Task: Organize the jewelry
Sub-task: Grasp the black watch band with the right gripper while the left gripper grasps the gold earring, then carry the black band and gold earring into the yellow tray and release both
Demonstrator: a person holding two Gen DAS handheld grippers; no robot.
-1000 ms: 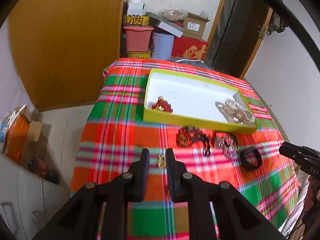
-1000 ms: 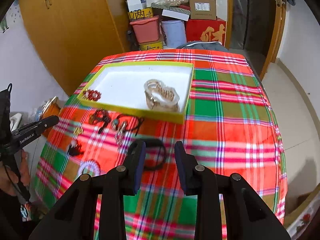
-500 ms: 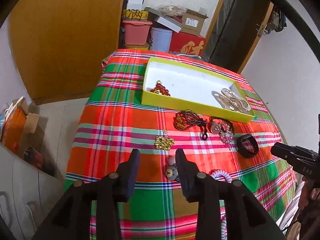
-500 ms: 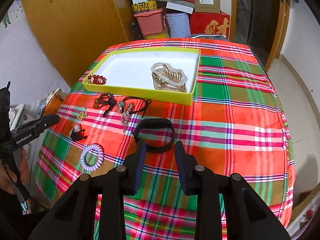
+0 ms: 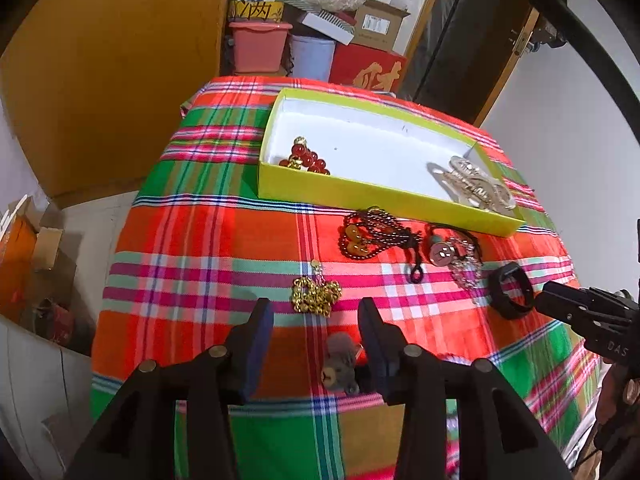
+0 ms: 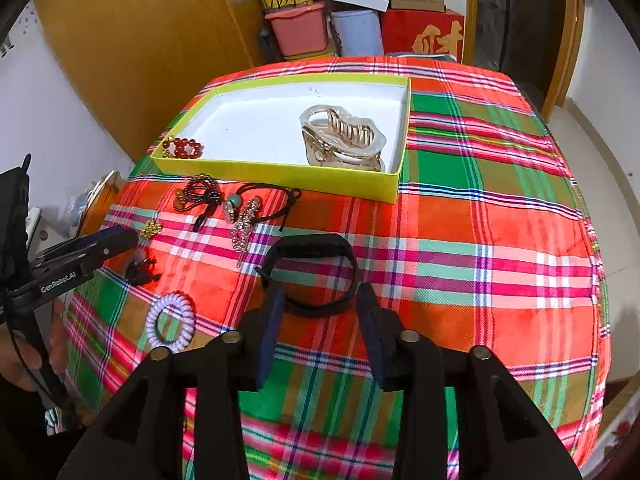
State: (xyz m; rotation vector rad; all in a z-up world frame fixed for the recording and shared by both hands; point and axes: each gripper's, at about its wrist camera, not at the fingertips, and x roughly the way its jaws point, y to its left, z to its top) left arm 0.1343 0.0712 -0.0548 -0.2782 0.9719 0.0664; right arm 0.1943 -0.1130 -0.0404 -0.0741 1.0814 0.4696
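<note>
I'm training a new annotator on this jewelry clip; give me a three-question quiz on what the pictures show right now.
1. True or false: the clear hair claw lies inside the yellow-green box.
2. Which item sits between the open fingers of the right gripper? A) lilac coil hair tie B) black band C) red bead bracelet
3. Fill in: just ahead of the left gripper lies a ___ bead bracelet.

Key: 1 true; 2 B; 3 gold.

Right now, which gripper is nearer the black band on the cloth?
Right. The right gripper is open with its fingertips flanking the black band; the left gripper hovers open over the gold chain, well aside.
</note>
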